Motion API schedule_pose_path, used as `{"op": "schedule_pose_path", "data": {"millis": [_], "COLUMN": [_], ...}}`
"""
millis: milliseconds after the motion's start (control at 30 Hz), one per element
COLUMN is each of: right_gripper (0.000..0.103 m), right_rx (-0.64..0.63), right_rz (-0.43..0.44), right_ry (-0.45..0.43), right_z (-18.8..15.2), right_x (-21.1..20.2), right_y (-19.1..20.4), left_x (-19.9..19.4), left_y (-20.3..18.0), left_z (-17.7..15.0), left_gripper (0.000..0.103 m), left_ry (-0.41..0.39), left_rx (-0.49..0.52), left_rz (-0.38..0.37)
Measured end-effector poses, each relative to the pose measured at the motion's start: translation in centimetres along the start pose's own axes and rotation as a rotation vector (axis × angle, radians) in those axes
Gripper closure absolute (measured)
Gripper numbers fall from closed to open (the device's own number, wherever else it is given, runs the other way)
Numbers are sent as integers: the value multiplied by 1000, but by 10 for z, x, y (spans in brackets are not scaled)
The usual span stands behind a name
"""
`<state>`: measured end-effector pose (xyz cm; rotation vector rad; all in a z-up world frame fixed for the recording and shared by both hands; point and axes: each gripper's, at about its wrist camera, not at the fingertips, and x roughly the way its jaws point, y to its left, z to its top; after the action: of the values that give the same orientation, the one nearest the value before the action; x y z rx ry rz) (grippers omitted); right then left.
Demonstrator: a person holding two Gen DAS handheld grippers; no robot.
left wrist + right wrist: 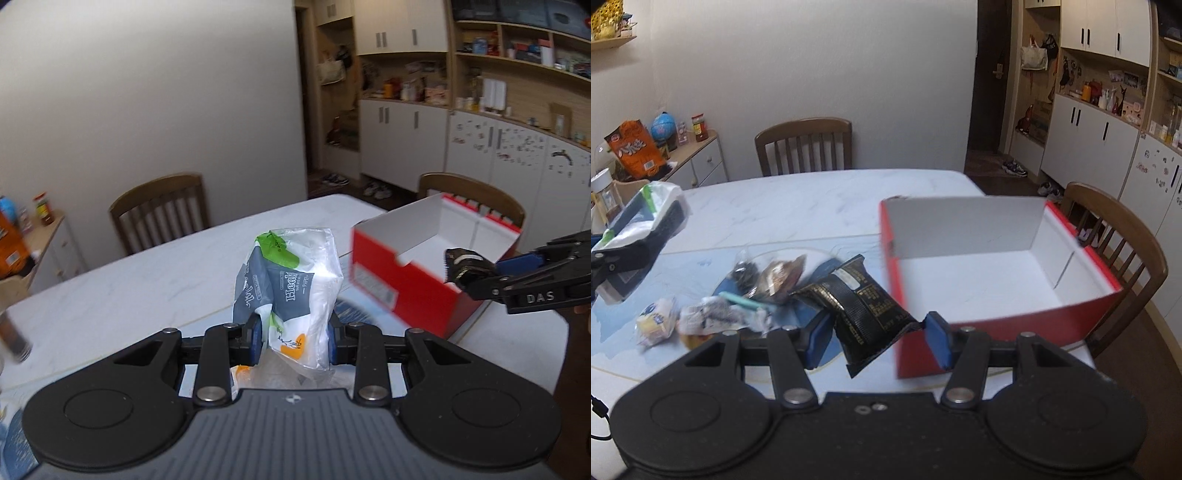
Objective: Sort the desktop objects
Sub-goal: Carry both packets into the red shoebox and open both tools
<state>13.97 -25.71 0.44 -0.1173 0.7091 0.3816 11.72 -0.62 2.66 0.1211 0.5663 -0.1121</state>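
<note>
Aloft, white tissue pack (pixel 291 295) clamped in left hand-held gripper (pixel 295 341), black packet (pixel 866 308) in right hand-held gripper (pixel 877 341).

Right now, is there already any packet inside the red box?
No. In the right wrist view the red box shows only its bare white floor.

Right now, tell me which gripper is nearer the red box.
Right. The right gripper, clamping a black packet, is at the red box's near wall; the left gripper, holding a plastic bag, is farther off.

Crumpled white tissue pack (pixel 295 291) and black sachet (pixel 866 306) held aloft beside open red box (pixel 997 280)
</note>
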Motion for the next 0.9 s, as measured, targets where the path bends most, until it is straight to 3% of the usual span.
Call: {"op": "schedule_pose_path", "data": {"millis": [433, 900], "right_gripper": [48, 48], "right_rx": [3, -9], "right_rz": [-4, -4], "right_ry": [14, 60], "right_z": [24, 37], "right_x": [16, 50], "right_y": [-82, -154], "left_x": [60, 139], "left_y": [-92, -159], "left_z": [48, 78], "left_gripper": [73, 73], "left_ry": [-15, 46], "left_rx": [75, 168], "left_rz": [-114, -173]}}
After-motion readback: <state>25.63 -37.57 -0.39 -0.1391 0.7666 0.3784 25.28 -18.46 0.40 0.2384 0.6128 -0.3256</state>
